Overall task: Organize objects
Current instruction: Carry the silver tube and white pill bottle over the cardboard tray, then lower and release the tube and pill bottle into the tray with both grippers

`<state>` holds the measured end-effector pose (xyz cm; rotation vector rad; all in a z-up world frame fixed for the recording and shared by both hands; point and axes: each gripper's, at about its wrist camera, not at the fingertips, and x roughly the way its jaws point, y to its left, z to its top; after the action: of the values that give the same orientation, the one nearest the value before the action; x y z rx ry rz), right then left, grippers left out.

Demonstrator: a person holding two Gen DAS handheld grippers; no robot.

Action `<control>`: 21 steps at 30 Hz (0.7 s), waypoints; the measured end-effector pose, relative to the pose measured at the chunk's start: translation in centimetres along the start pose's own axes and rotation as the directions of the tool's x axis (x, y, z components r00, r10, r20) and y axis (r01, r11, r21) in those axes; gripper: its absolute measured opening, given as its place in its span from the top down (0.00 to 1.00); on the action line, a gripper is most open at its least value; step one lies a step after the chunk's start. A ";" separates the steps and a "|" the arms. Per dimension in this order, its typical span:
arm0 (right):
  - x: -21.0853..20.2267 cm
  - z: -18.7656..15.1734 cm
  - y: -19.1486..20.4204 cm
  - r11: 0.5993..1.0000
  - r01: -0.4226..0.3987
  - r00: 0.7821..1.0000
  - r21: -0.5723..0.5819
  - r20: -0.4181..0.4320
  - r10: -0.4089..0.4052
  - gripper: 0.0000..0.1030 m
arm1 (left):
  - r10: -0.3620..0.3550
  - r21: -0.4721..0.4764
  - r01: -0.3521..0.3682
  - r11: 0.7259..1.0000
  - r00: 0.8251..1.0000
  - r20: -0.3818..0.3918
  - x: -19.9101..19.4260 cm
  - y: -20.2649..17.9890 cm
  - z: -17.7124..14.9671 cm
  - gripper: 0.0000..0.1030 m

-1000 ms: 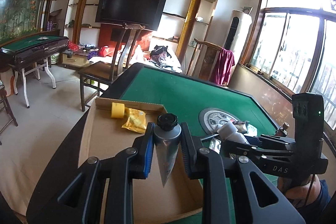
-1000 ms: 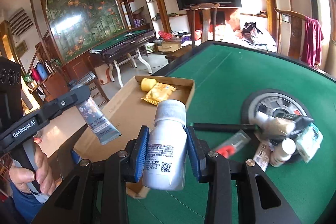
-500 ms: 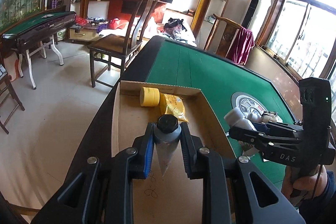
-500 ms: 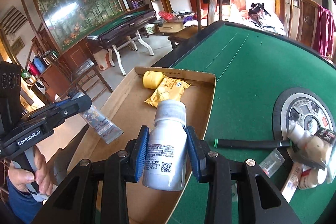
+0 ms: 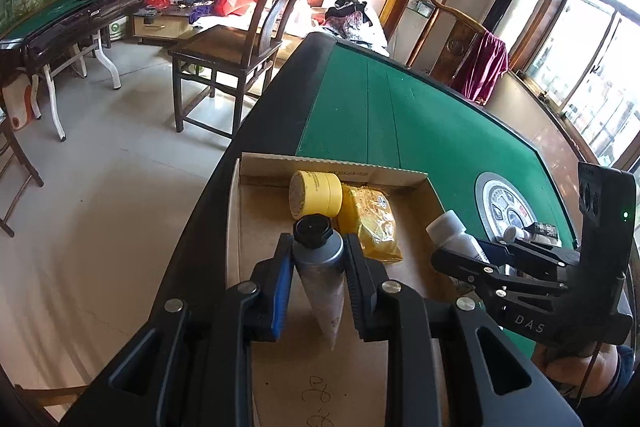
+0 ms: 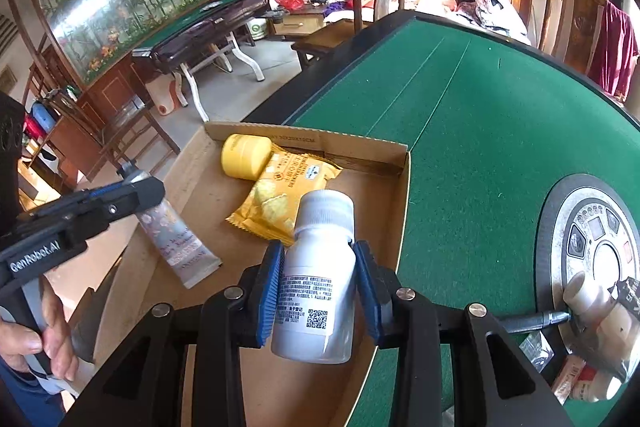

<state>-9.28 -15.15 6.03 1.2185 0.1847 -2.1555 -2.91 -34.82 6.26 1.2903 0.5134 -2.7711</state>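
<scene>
My left gripper [image 5: 317, 269] is shut on a silver cream tube with a black cap [image 5: 320, 267], held above the shallow cardboard box [image 5: 400, 173]. From the right wrist view the same tube [image 6: 176, 243] hangs over the box's left part. A white pill bottle [image 6: 316, 279] is clamped in my right gripper [image 6: 318, 279] over the box's [image 6: 404, 187] right side; in the left wrist view that bottle [image 5: 452, 233] shows at the right. A yellow jar [image 6: 246, 155] and a yellow snack packet [image 6: 280, 195] lie at the box's far end.
The box sits at the left edge of a green felt table [image 6: 500, 115] with a round control panel [image 6: 600, 239]. Several small bottles and packets [image 6: 592, 307] and a black pen [image 6: 532, 321] lie near it. A wooden chair [image 5: 240, 39] stands beyond the table.
Both grippers have moved forward and down over the cardboard box, tilting further downward; the box now fills more of each view. Each keeps its hold on its object.
</scene>
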 end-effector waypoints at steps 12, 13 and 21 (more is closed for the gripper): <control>2.6 1.3 -0.7 0.998 0.066 0.996 -0.011 -0.066 -0.067 0.63 | 0.043 0.014 -0.042 0.999 0.993 -0.110 3.8 0.3 2.1 0.75; 2.6 1.4 -0.7 0.998 0.068 0.995 -0.012 -0.069 -0.069 0.63 | 0.044 0.007 -0.044 0.999 0.992 -0.115 4.2 0.5 2.0 0.75; 3.0 1.8 -0.6 0.997 0.068 0.995 -0.020 -0.073 -0.070 0.63 | 0.049 -0.016 -0.051 0.999 0.990 -0.130 4.7 1.7 1.7 0.74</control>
<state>-12.06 -16.85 4.50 1.2996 0.2805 -2.1646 -7.00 -36.49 3.27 1.4647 0.5058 -2.6486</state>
